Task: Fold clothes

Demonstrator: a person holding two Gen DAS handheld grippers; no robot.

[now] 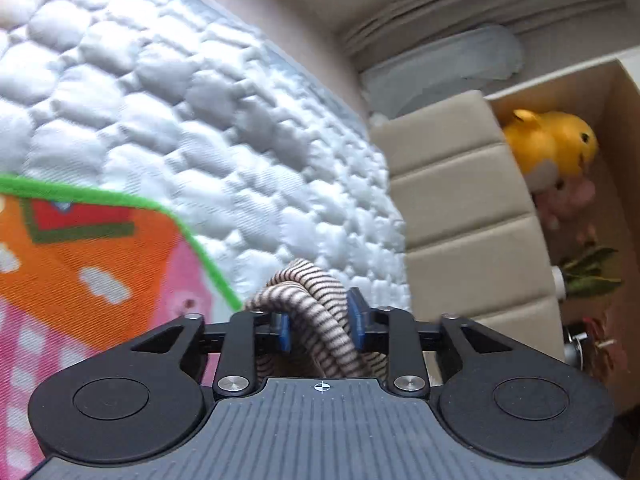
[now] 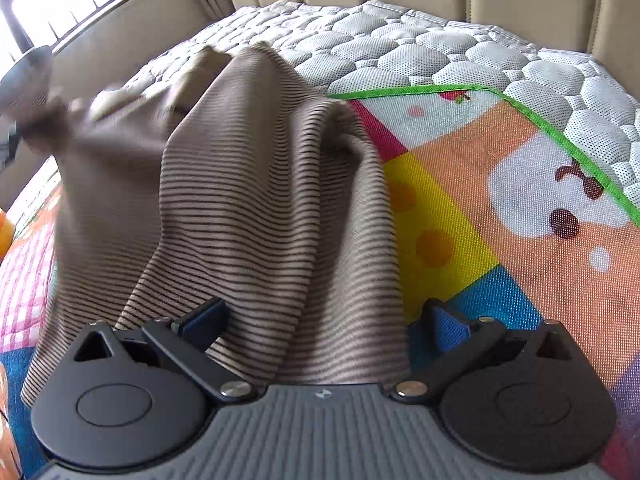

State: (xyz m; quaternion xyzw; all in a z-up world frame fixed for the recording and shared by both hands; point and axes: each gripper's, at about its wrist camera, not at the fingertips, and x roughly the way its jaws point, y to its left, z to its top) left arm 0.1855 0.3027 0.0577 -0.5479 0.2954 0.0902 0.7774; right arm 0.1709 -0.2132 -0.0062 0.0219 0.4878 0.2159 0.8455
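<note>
Beige cardboard box (image 1: 624,128) holding a yellow plush toy (image 1: 560,140) stands right of the padded headboard (image 1: 472,216). Quilted white mattress (image 1: 180,100) carries a colourful green-edged play mat (image 2: 500,200). Left gripper (image 1: 320,320) pinches a bunched fold of the brown striped garment (image 2: 248,200); right gripper (image 2: 320,320) spread wide around it. Garment's far left end blurred.

Bright daylight from the window (image 2: 68,4); fisheye-bent edges, motion blur at left.
</note>
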